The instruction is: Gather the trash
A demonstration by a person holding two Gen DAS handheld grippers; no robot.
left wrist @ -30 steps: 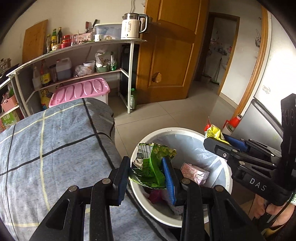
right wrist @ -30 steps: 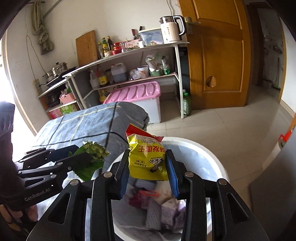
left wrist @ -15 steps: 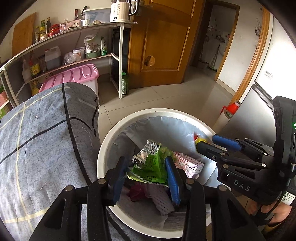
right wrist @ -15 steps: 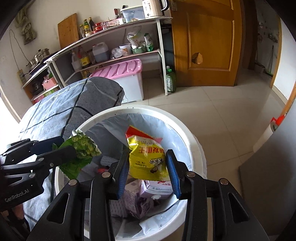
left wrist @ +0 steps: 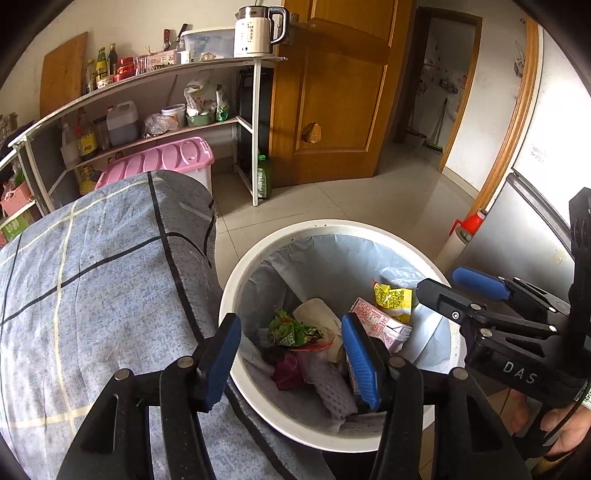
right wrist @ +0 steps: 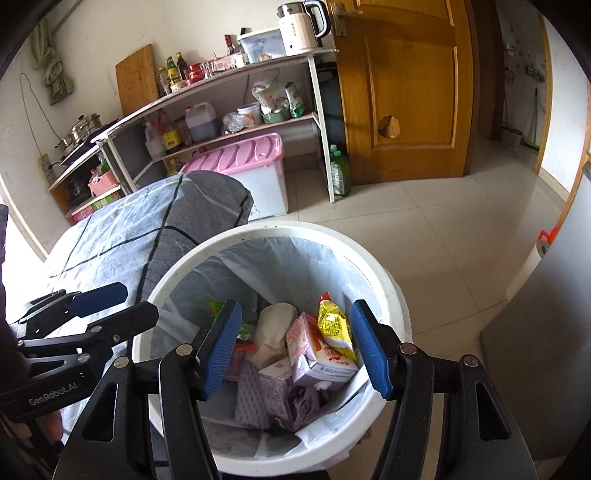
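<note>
A white bin (left wrist: 373, 230) (right wrist: 280, 230) with a pale liner stands on the floor beside the covered table. My left gripper (left wrist: 291, 354) is open and empty above the bin's near rim. The green wrapper (left wrist: 291, 330) lies loose inside the bin among cartons and other trash. My right gripper (right wrist: 295, 349) is open and empty over the bin. The yellow snack bag (right wrist: 332, 326) (left wrist: 393, 297) lies inside the bin against the liner, on a pink-and-white carton (right wrist: 314, 350). Each gripper also shows in the other's view, the right (left wrist: 476, 291) and the left (right wrist: 99, 302).
A table under a blue-grey checked cloth (left wrist: 92, 277) is left of the bin. Behind it are a pink-lidded box (left wrist: 159, 162), shelves with bottles and a kettle (left wrist: 258, 31), and a wooden door (left wrist: 332, 92). A grey cabinet (left wrist: 517, 240) stands right of the bin.
Both grippers have opened. The green wrapper dropped from the left gripper and the yellow bag from the right gripper, both into the bin.
</note>
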